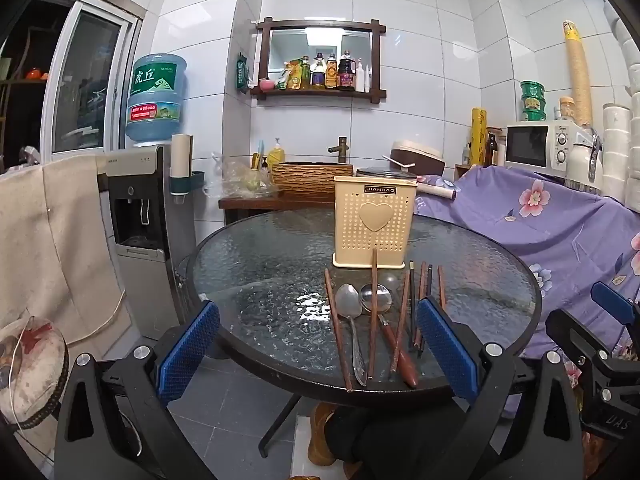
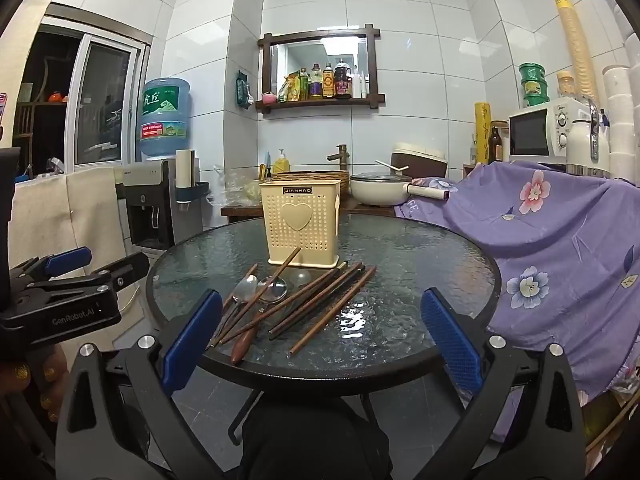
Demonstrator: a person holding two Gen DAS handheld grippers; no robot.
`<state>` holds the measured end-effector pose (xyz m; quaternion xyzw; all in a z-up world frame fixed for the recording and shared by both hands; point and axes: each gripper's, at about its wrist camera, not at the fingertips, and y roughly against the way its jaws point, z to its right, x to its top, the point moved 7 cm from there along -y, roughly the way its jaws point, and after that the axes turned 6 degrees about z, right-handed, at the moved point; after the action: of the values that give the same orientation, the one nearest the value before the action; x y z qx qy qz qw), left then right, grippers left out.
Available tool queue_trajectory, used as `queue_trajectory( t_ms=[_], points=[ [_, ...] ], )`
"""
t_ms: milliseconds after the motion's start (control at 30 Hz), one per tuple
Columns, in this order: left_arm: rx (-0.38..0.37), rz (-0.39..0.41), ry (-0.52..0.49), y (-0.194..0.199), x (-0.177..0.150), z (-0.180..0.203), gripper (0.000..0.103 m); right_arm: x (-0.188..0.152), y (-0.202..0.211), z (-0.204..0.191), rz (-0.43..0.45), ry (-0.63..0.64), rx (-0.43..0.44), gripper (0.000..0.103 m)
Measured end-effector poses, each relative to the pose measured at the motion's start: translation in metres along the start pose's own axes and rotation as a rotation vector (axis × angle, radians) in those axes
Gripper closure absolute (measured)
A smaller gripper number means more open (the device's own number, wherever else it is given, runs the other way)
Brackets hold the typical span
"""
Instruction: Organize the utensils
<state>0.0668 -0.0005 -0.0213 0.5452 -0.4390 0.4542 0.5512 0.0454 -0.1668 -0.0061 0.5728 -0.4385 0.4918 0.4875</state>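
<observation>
on the round glass surface (image 1: 256, 264): one cream perforated holder (image 1: 375, 224), upright near the middle; two spoons (image 1: 362, 300) and about eight chopsticks (image 1: 374, 312) lying loose just before it. left claw (image 1: 318, 350) and right claw (image 2: 320, 344) both spread wide, holding nothing, short of the surface's near edge.

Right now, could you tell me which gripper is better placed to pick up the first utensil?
Probably the left gripper: its open fingers frame the spoons and chopsticks straight ahead. From the right gripper, also open, they lie off toward its left finger.

Cream holder (image 1: 374, 227), purple floral cloth (image 1: 560, 216)
</observation>
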Motion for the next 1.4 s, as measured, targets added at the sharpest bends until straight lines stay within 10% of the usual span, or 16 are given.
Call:
queue_trajectory(
  t_ms=[1400],
  points=[
    [-0.003, 0.011, 0.004, 0.0013, 0.0027, -0.0001, 0.006, 0.0036, -0.0015, 0.004, 0.004, -0.002, 0.0, 0.005]
  ],
)
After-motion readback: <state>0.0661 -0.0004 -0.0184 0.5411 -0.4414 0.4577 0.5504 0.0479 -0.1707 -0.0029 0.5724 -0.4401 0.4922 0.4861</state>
